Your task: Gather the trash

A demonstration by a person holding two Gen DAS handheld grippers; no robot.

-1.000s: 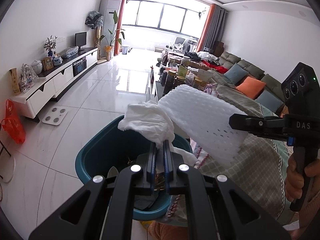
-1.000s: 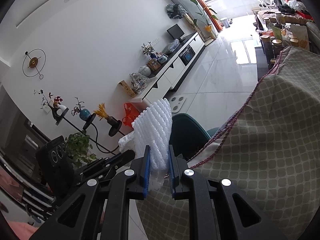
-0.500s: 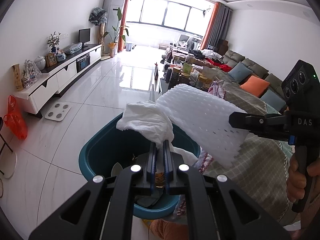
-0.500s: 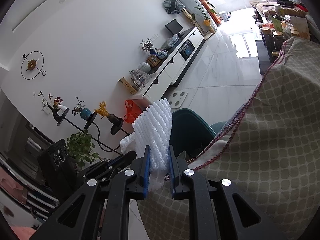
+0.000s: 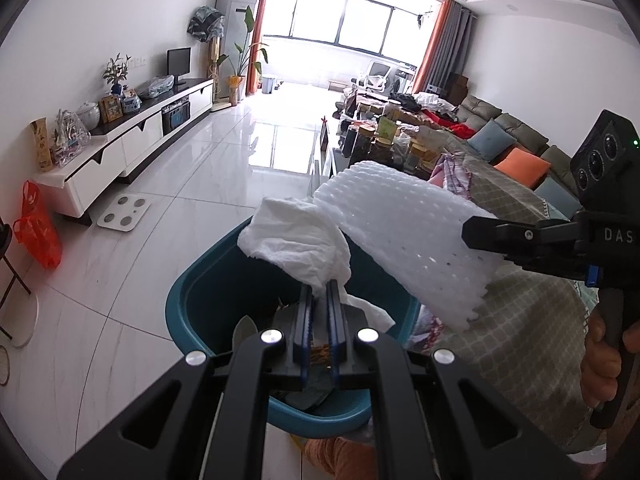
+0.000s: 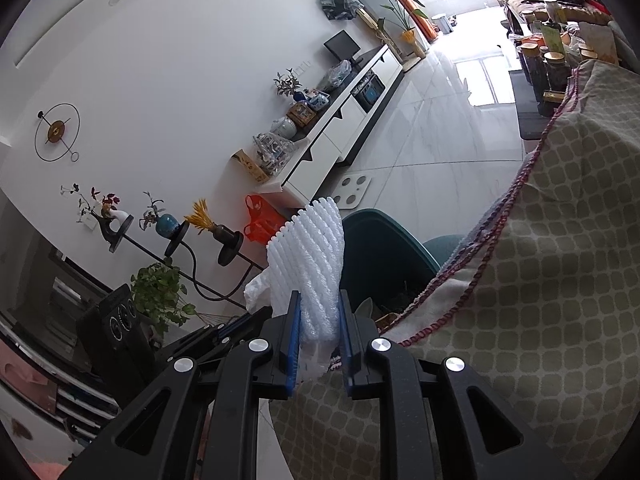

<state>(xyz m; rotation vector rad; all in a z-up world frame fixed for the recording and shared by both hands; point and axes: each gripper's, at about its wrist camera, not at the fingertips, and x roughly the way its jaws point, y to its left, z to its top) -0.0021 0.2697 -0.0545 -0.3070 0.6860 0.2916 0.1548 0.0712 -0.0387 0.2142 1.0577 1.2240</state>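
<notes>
Trash first: my left gripper (image 5: 319,292) is pinching a crumpled white tissue (image 5: 296,240) between narrow fingers, holding it above the teal bin (image 5: 200,300). Further right, I am keeping my right gripper (image 6: 319,304) clamped on a white foam net sleeve (image 6: 310,256), beside the bin and the checkered blanket (image 6: 540,280).

- Daylight pours through the big window (image 5: 340,36) at the upper middle, blown out white.
- Glare streaks the glossy floor (image 5: 224,168) beneath it.
- Both views bend hard toward dark rounded corners.
- Focus stays sharp.
</notes>
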